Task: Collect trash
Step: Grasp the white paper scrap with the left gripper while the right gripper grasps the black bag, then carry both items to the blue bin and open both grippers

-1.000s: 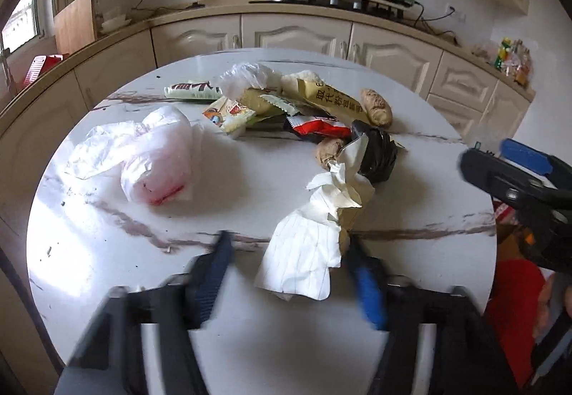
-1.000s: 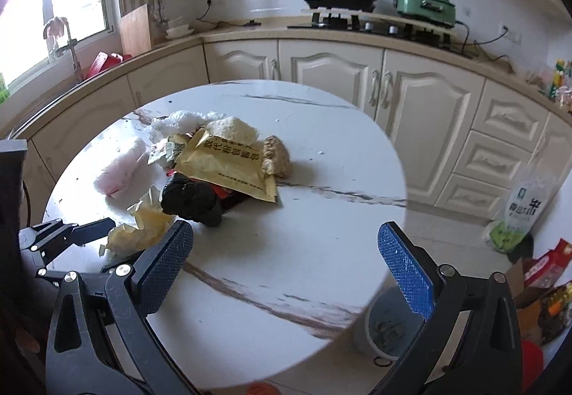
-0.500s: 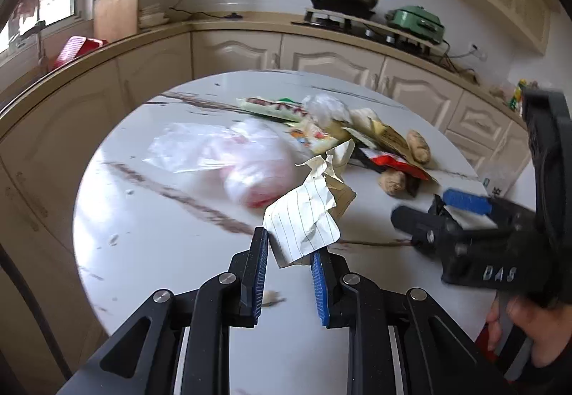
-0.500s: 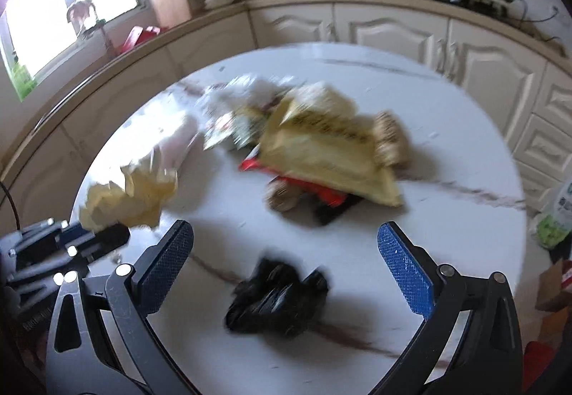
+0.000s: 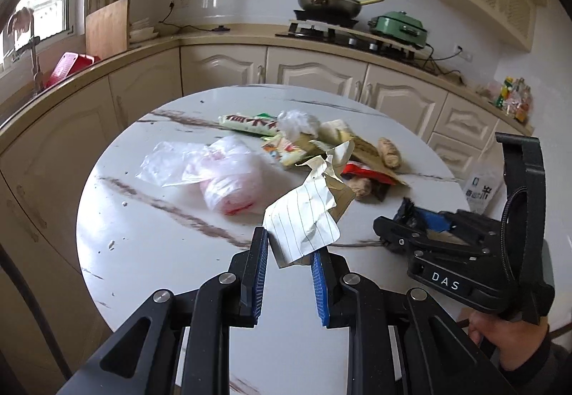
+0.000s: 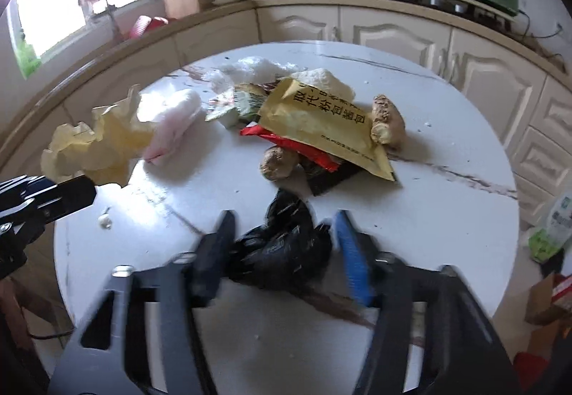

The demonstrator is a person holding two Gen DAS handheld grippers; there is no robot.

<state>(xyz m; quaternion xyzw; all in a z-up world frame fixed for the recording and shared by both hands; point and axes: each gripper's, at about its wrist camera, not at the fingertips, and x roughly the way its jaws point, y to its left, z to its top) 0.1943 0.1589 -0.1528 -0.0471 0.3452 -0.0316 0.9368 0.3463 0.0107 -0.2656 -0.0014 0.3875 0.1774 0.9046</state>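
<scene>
My left gripper (image 5: 287,248) is shut on a crumpled lined paper (image 5: 307,216) and holds it above the round marble table (image 5: 150,237). The paper also shows in the right wrist view (image 6: 96,144), yellowish, at the left. My right gripper (image 6: 282,234) is closed around a crumpled black plastic bag (image 6: 286,244) near the table's front edge; it shows in the left wrist view (image 5: 414,216) too. A pile of trash lies mid-table: a yellow packet (image 6: 321,123), a red wrapper (image 6: 304,148), two ginger pieces (image 6: 386,116), and a pink-white plastic bag (image 5: 221,173).
Cream kitchen cabinets (image 5: 321,76) curve behind the table, with a stove and pan (image 5: 329,1) and a green cooker (image 5: 397,26). A rice bag (image 6: 554,223) and boxes (image 6: 547,294) stand on the floor at the right.
My left gripper has lifted the lined paper off the table. My right gripper has closed from wide open onto the black bag, which had slid toward the front edge.
</scene>
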